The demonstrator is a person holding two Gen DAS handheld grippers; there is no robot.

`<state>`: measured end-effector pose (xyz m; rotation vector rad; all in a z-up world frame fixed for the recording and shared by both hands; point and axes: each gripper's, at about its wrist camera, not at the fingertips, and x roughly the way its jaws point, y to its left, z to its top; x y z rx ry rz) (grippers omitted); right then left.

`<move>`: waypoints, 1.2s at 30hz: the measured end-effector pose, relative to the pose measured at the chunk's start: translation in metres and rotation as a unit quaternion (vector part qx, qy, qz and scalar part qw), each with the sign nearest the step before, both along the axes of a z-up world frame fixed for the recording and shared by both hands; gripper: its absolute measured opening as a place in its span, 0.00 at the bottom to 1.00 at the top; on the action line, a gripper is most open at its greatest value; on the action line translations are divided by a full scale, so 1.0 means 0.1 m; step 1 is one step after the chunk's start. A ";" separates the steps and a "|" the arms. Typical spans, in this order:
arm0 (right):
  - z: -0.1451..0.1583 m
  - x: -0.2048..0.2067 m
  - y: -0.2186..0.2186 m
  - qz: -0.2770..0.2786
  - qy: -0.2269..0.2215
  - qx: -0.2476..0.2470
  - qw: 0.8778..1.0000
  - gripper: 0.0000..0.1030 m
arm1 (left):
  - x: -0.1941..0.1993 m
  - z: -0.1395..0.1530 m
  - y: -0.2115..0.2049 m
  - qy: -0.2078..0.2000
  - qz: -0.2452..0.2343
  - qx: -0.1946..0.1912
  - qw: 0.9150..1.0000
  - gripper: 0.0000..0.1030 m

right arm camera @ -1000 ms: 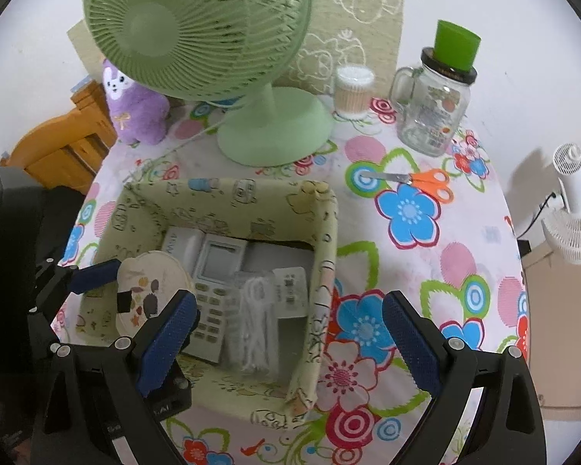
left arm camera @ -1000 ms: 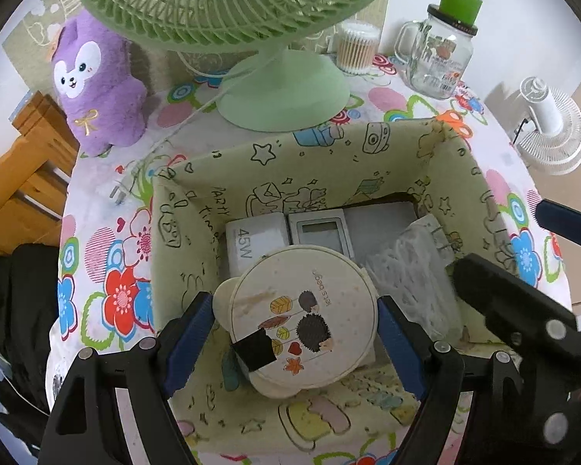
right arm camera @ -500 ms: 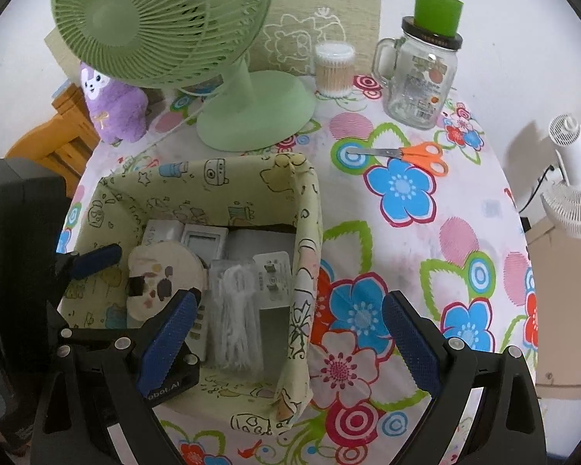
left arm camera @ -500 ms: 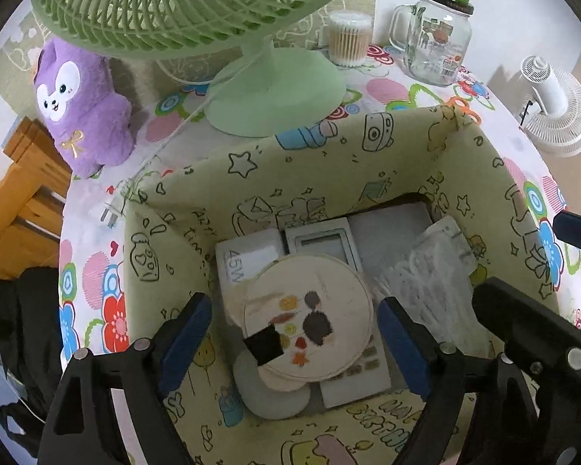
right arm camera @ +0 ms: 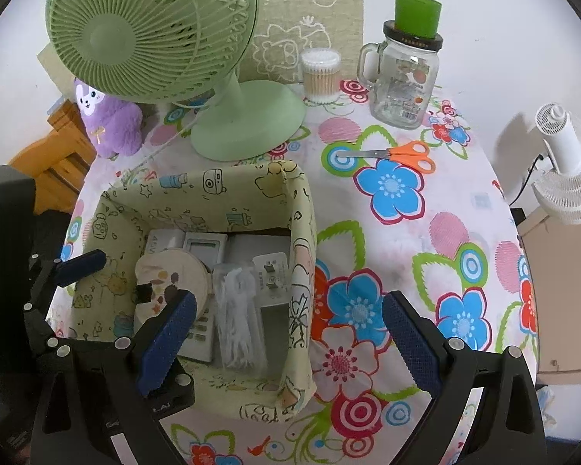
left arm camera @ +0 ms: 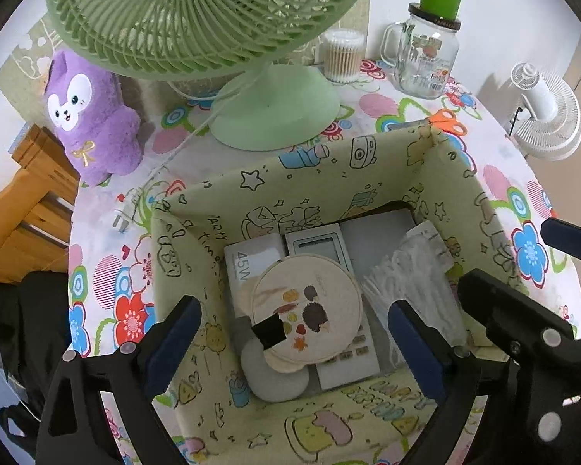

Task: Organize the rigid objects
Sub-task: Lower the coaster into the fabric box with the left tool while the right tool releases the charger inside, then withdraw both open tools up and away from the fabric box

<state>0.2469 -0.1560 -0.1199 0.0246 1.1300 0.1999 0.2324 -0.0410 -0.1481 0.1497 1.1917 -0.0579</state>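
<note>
A round beige case with a hedgehog picture (left arm camera: 306,306) lies inside the yellow-green fabric bin (left arm camera: 290,178), on top of a white remote (left arm camera: 348,356) and a white 45W box (left arm camera: 248,259). It also shows in the right wrist view (right arm camera: 170,283). My left gripper (left arm camera: 294,348) is open above the bin, apart from the case. My right gripper (right arm camera: 286,341) is open and empty over the bin's right wall (right arm camera: 302,271). Orange scissors (right arm camera: 403,154) lie on the flowered tablecloth.
A green fan (right arm camera: 182,58) stands behind the bin, with a purple plush (left arm camera: 89,112), a cotton swab jar (right arm camera: 320,74) and a glass mug jar (right arm camera: 404,77). A bag of white cable (right arm camera: 236,314) and a grey pebble-shaped object (left arm camera: 271,376) are in the bin. A white fan (right arm camera: 565,166) stands past the table's right edge.
My left gripper lowered the round case into the bin, let go of it and pulled back up. The right gripper shifted slightly and stayed open.
</note>
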 end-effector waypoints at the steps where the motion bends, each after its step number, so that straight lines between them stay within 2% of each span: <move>1: 0.02 -0.01 0.00 -0.001 -0.001 0.001 1.000 0.95 | -0.02 0.03 0.01 -0.003 0.001 -0.001 1.000 0.95; 16: 0.36 -0.43 0.04 0.008 -0.046 -0.001 0.999 0.95 | -0.42 0.36 0.08 -0.026 0.014 -0.034 0.999 0.98; 36: 0.63 -1.12 0.12 0.007 -0.076 -0.011 0.997 0.95 | -1.11 0.64 0.20 -0.044 0.019 -0.078 0.996 0.98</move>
